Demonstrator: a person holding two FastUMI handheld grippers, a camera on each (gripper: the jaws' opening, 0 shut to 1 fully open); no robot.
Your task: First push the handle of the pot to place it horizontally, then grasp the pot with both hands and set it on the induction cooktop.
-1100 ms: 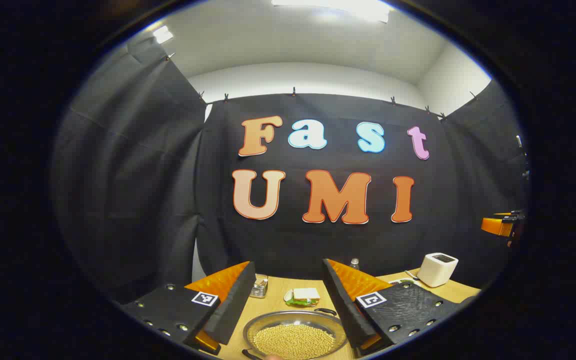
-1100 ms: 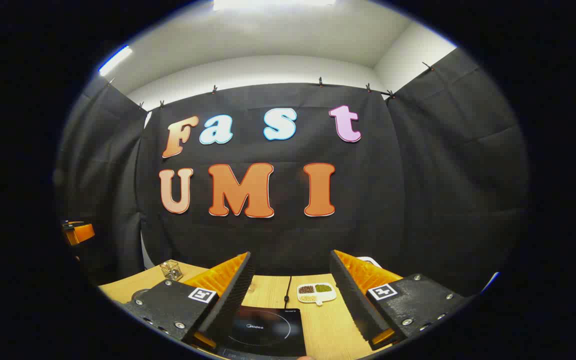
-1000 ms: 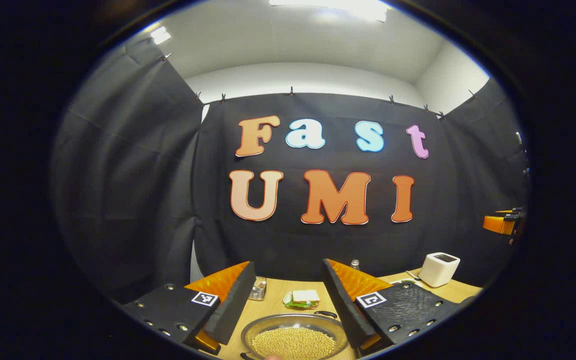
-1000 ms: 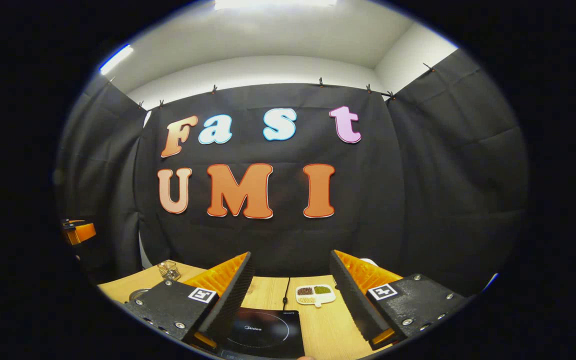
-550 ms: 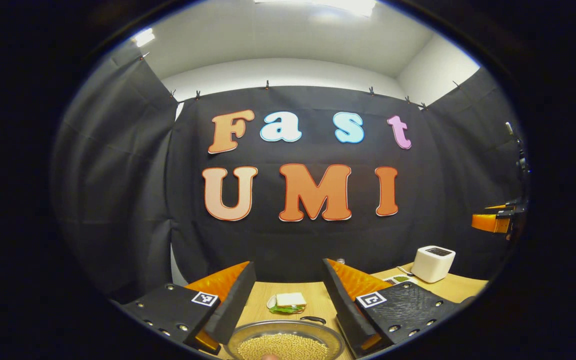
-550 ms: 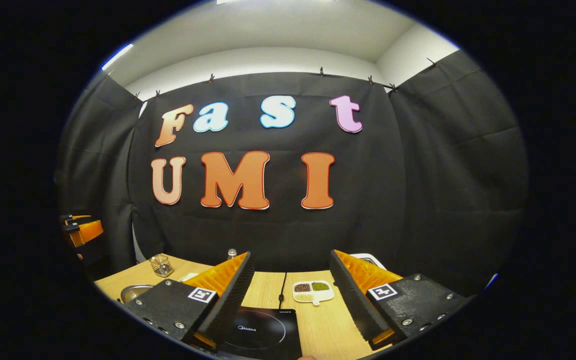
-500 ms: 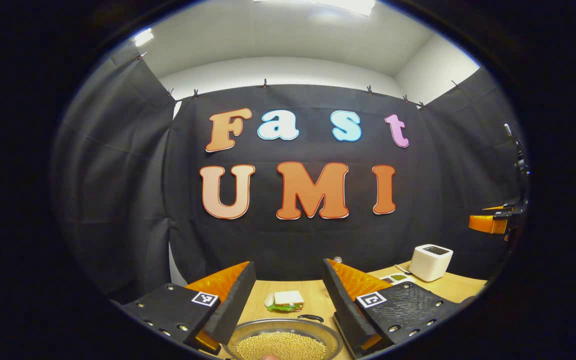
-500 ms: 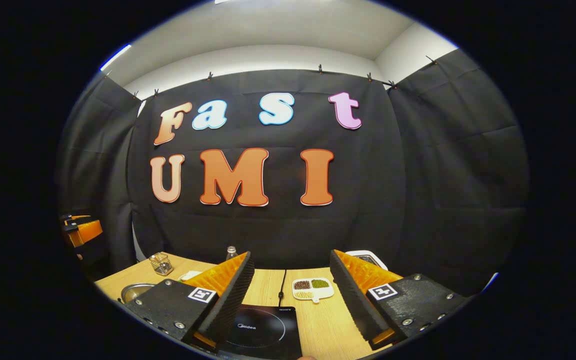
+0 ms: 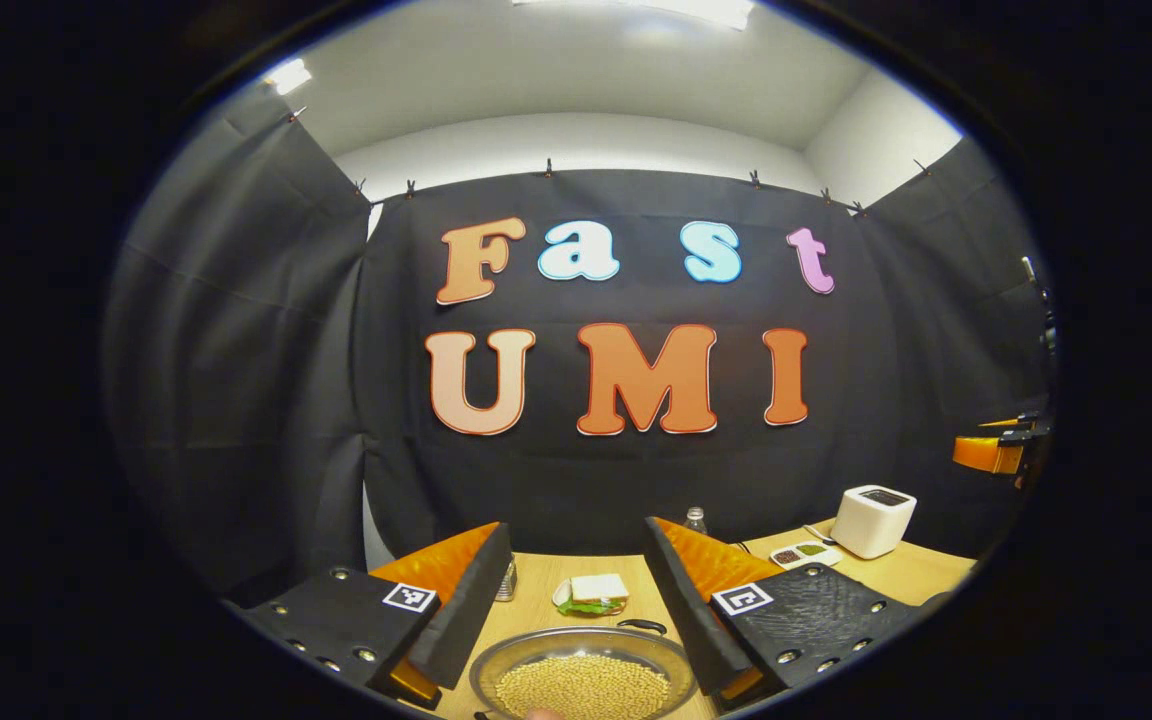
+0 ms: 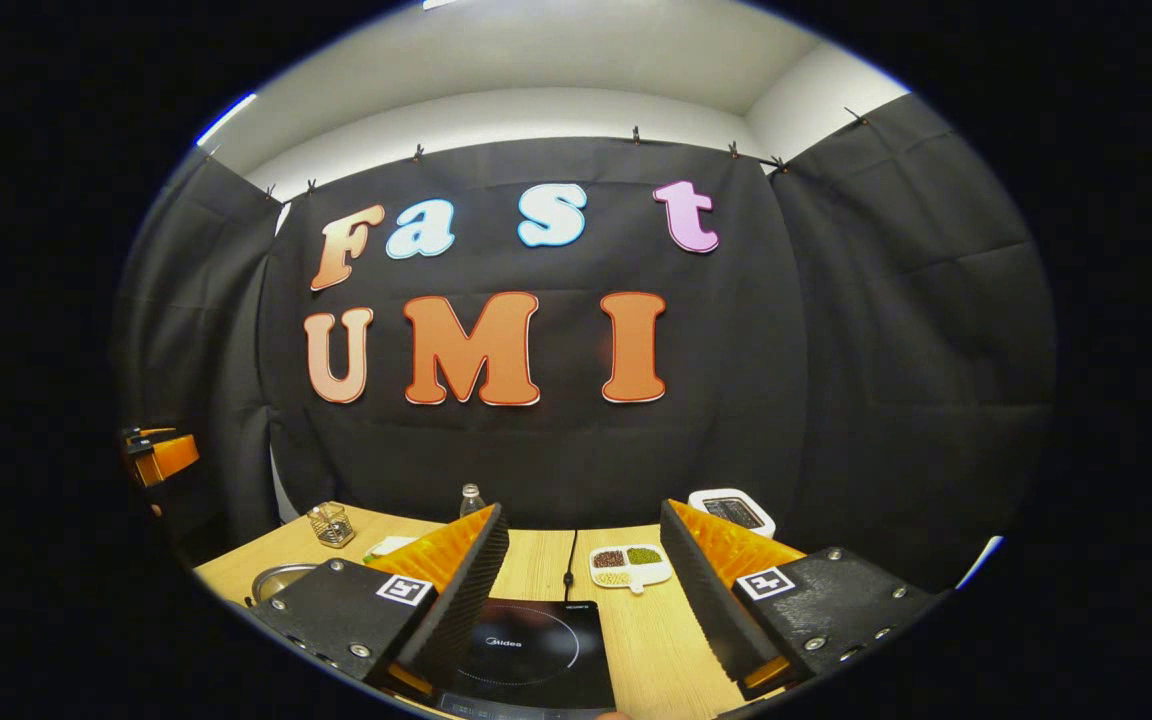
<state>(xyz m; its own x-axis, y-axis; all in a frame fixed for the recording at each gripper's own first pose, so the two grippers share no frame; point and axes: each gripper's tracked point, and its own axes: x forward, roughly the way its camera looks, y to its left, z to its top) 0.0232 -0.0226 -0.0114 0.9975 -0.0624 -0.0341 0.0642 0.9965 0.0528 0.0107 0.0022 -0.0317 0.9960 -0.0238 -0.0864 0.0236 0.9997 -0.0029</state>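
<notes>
Hovering left gripper [image 9: 576, 590]: bottom centre of the left gripper view, jaws spread wide, nothing between them, above the pot.
Pot [image 9: 581, 678]: round metal pan filled with pale beans, at the bottom edge of the left gripper view, resting on the wooden table [image 9: 536, 600]; its rim peeks out at the lower left of the right gripper view.
Pot handle [image 9: 642, 626]: dark loop at the pan's far rim, right of centre.
Right gripper [image 10: 581, 590]: bottom centre of the right gripper view, jaws wide apart and empty, above the induction cooktop.
Induction cooktop [image 10: 536, 655]: black slab, bottom centre of the right gripper view, cord running away toward the wall.
Sandwich [image 9: 593, 592]: on a small plate just beyond the pot.
Toaster [image 9: 873, 521]: white, lower right of the left gripper view.
Divided dish [image 10: 630, 566]: holds dark and green grains, beyond the cooktop.
Bottle [image 10: 472, 497]: small, clear, near the wall.
</notes>
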